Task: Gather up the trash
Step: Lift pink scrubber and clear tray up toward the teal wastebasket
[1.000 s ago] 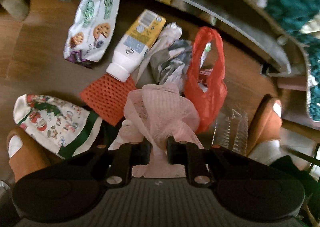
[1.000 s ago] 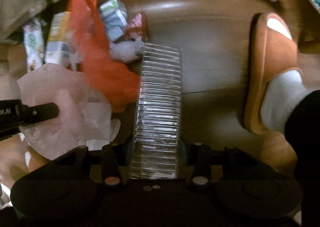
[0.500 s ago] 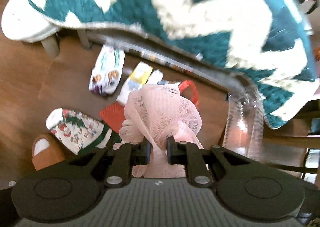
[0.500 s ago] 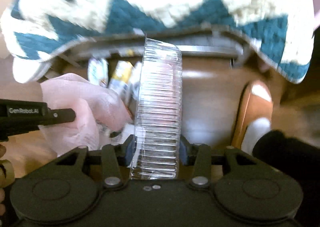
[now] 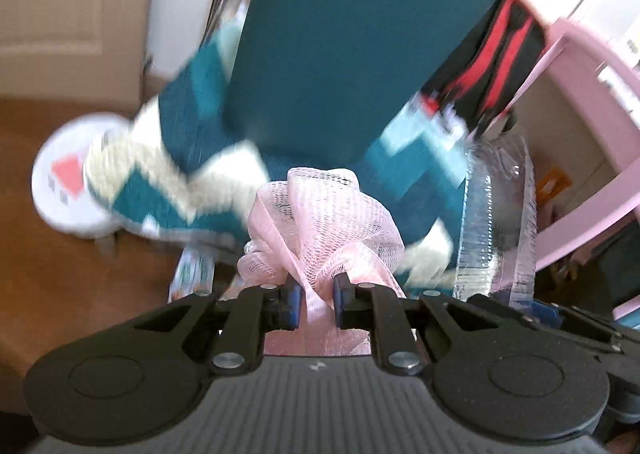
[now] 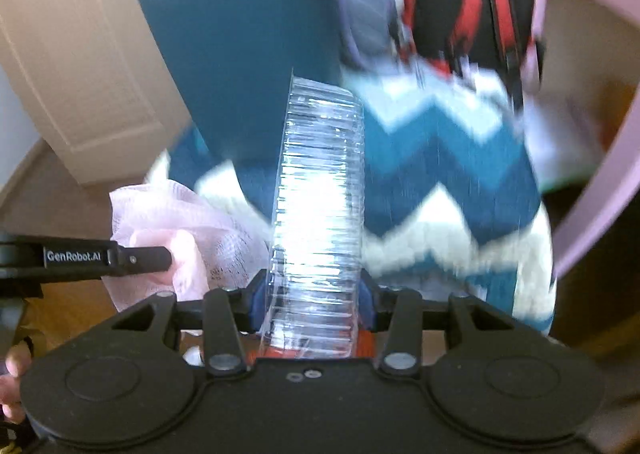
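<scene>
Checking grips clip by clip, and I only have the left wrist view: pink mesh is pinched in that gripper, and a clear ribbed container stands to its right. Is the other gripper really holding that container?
Observer: Yes. In the right wrist view the right gripper is closed on the clear ribbed container, a pad against each side.
Operator: Which way does it sit in the jaws?
Observer: On edge, its narrow ribbed side toward the camera, reaching well beyond the fingertips.
Operator: Can you confirm my grip from there?
Observer: Partly. The left gripper's finger lies across the pink mesh, at the container's left; the pinch itself shows only in your view, left gripper.
</scene>
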`<act>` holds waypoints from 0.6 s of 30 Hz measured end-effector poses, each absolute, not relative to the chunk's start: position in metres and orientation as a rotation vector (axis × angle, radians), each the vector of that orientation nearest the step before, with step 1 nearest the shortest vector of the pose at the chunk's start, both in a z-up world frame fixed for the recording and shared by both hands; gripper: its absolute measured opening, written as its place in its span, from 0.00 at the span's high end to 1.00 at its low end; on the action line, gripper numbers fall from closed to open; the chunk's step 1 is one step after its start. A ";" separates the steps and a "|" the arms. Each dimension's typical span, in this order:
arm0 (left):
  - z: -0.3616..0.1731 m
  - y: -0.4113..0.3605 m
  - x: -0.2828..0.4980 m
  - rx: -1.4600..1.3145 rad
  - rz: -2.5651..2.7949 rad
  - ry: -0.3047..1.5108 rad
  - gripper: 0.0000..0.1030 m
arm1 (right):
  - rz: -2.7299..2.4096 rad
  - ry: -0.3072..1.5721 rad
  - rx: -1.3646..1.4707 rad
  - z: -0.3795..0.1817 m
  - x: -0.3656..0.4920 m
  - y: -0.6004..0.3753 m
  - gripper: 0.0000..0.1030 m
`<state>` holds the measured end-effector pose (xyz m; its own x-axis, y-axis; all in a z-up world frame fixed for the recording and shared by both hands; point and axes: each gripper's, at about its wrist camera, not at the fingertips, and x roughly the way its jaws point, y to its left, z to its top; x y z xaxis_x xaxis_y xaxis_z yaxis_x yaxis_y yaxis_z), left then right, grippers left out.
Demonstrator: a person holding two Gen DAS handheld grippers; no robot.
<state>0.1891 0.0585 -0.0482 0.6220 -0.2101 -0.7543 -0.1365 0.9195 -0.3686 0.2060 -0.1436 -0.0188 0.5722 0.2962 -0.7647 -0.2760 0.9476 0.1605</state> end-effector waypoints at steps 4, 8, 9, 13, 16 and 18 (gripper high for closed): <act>0.011 0.063 0.193 -0.389 -0.064 0.786 0.86 | 0.365 0.793 0.017 0.033 0.219 -0.141 0.58; 0.067 0.066 0.204 -0.339 -0.064 0.680 0.86 | 0.385 0.714 0.018 0.078 0.238 -0.136 0.58; 0.083 0.068 0.209 -0.330 -0.062 0.651 0.86 | 0.387 0.693 0.012 0.089 0.245 -0.134 0.58; 0.130 0.073 0.232 -0.285 -0.045 0.567 0.85 | 0.392 0.650 0.023 0.115 0.273 -0.125 0.58; 0.157 0.075 0.254 -0.239 -0.016 0.522 0.85 | 0.396 0.632 0.026 0.128 0.295 -0.117 0.58; 0.167 0.077 0.272 -0.219 0.000 0.510 0.85 | 0.391 0.622 0.021 0.136 0.307 -0.110 0.58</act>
